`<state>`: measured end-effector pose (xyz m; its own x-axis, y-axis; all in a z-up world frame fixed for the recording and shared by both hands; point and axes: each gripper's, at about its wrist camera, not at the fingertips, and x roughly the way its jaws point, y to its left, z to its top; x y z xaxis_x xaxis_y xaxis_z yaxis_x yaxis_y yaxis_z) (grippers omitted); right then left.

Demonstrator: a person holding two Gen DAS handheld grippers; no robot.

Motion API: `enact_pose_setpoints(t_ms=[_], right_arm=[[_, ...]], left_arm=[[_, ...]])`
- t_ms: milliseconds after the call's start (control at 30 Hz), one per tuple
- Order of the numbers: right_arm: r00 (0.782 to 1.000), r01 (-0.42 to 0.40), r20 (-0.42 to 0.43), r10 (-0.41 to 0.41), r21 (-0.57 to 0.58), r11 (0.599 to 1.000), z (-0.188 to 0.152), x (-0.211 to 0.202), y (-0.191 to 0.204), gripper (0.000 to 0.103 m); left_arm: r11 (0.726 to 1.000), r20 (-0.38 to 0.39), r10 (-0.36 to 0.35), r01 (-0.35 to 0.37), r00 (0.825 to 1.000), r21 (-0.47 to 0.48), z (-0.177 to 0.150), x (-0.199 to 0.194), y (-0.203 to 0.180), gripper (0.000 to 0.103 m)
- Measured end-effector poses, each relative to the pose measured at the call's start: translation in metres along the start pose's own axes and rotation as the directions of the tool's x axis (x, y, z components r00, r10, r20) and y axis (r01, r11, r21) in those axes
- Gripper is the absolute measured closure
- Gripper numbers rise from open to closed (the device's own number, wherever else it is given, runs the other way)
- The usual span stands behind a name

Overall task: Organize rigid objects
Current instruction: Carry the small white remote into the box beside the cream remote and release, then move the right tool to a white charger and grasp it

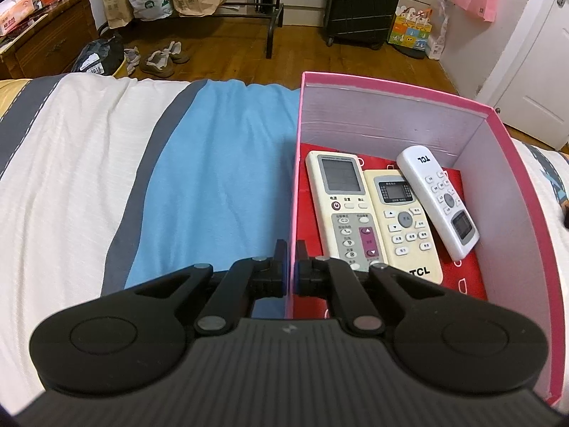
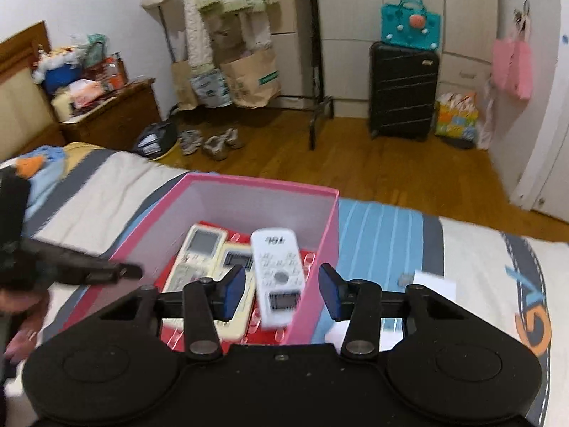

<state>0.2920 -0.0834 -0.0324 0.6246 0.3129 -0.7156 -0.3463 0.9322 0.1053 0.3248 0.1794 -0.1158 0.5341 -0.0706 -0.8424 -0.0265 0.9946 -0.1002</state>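
Note:
A pink box (image 1: 398, 121) sits on the bed and holds three remotes on a red liner: a large cream remote (image 1: 343, 206), a smaller cream TCL remote (image 1: 403, 226) and a white TCL remote (image 1: 439, 201) lying tilted over the others. My left gripper (image 1: 292, 249) is shut on the box's left wall. My right gripper (image 2: 282, 286) is open and empty above the box (image 2: 249, 206), over the white remote (image 2: 279, 277). The left gripper (image 2: 117, 270) shows in the right wrist view on the box's left wall.
The bed has a striped white, grey and blue cover (image 1: 220, 163). A white card (image 2: 435, 283) lies on the bed right of the box. Beyond the bed are a wooden floor, shoes (image 1: 163, 57), a black suitcase (image 1: 362, 3) and a nightstand (image 1: 42, 42).

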Motion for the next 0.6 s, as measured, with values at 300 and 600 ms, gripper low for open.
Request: enact_pose_setpoints(t_ms=[300,600], right_arm=[[0.997,-0.034,-0.064,0.033,-0.017,0.999,-0.048,-0.046,-0.044,0.046],[0.964,-0.037,-0.258,0.064,0.107,0.994,-0.114,-0.005,-0.064,0.046]], left_arm=[[1.0,-0.004,0.015,-0.015,1.0,0.007,0.002,0.001,-0.001,0.1],[1.0,-0.002,0.026,-0.026,1.0,0.009,0.002,0.001,-0.002,0.099]])
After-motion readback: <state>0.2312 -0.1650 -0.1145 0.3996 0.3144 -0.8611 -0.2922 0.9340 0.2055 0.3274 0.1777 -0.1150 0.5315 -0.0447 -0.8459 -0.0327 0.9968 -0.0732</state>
